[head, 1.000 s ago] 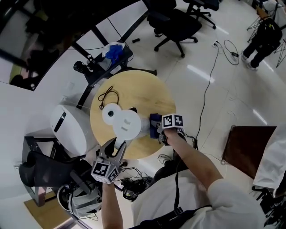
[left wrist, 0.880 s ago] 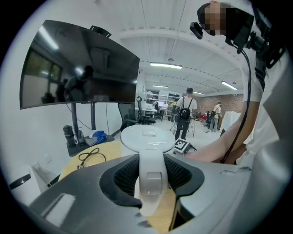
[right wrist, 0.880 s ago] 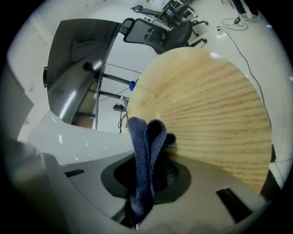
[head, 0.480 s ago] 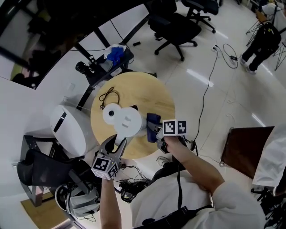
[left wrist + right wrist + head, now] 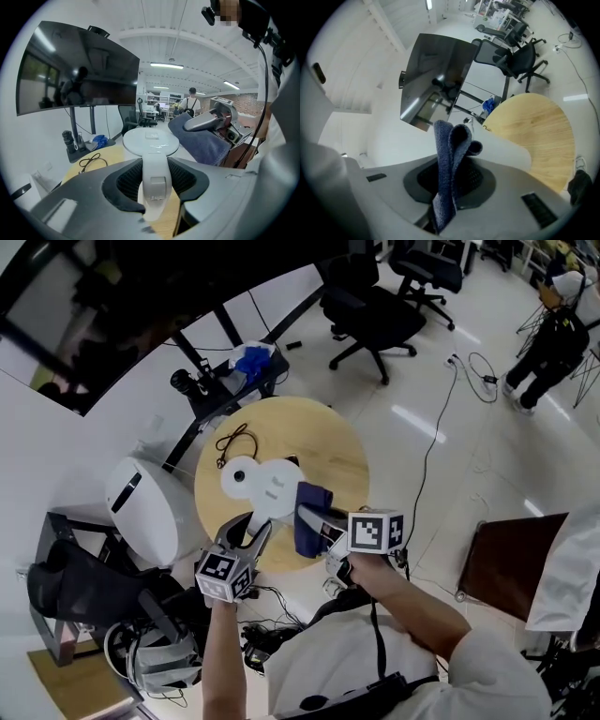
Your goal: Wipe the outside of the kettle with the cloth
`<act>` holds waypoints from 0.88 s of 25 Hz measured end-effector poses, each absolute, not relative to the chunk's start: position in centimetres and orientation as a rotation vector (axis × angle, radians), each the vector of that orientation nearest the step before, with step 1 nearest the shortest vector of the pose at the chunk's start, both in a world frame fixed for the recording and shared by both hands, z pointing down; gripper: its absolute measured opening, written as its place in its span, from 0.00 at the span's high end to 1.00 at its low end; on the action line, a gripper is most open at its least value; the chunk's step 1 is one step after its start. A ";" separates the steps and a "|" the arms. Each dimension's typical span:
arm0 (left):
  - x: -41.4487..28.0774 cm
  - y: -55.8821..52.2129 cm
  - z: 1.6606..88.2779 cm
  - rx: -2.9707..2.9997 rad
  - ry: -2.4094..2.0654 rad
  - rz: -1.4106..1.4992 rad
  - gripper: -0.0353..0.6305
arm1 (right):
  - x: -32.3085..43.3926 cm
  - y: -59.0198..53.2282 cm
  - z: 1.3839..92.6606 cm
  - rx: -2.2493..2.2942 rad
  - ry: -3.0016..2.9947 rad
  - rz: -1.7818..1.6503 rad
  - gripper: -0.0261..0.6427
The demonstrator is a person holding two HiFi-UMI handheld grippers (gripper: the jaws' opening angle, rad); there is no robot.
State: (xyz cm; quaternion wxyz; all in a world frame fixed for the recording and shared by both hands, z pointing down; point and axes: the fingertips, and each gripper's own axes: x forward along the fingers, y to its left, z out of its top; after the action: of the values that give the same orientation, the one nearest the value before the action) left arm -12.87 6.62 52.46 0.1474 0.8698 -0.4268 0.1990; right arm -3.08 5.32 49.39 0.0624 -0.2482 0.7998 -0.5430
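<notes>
Blue cloth (image 5: 449, 168) is pinched, folded and bunched, between the jaws of my right hand-held gripper (image 5: 451, 190), clamped tight on it. In the head view that right hand-held gripper (image 5: 323, 519) is raised over the near edge of the desk (image 5: 328, 442), with the cloth (image 5: 305, 535) hanging just beside the right side of the white kettle (image 5: 274, 486); can't tell if it touches. My left hand-held gripper (image 5: 154, 185) is closed on the kettle's handle (image 5: 154, 171), pads against both sides, lid (image 5: 151, 139) straight ahead. From above, the left hand-held gripper (image 5: 249, 529) comes in from the near-left. The kettle stands upright on the round wooden desk, next to a white round base (image 5: 236, 474) on its left. A black cable (image 5: 232, 440) lies coiled further back on the desk. Off the desk: a white rounded unit (image 5: 141, 512) to the left, black office chairs (image 5: 375, 306) on the floor beyond, and a person (image 5: 548, 338) standing far right.
</notes>
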 end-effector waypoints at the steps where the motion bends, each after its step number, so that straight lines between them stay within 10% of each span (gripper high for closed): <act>1: -12.8 6.6 52.5 2.508 -1.219 0.571 0.68 | -3.4 5.5 49.4 -0.750 2.433 -1.624 0.86; 22: -12.6 6.2 52.2 2.502 -1.208 0.591 0.68 | -3.7 7.1 61.7 -0.845 2.238 -1.974 0.86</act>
State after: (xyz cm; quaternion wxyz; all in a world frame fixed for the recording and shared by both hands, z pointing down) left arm -12.55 6.21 52.23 0.1499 0.8709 -0.4204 0.2056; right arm -3.70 7.14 61.69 0.0200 -0.2724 0.7214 -0.6364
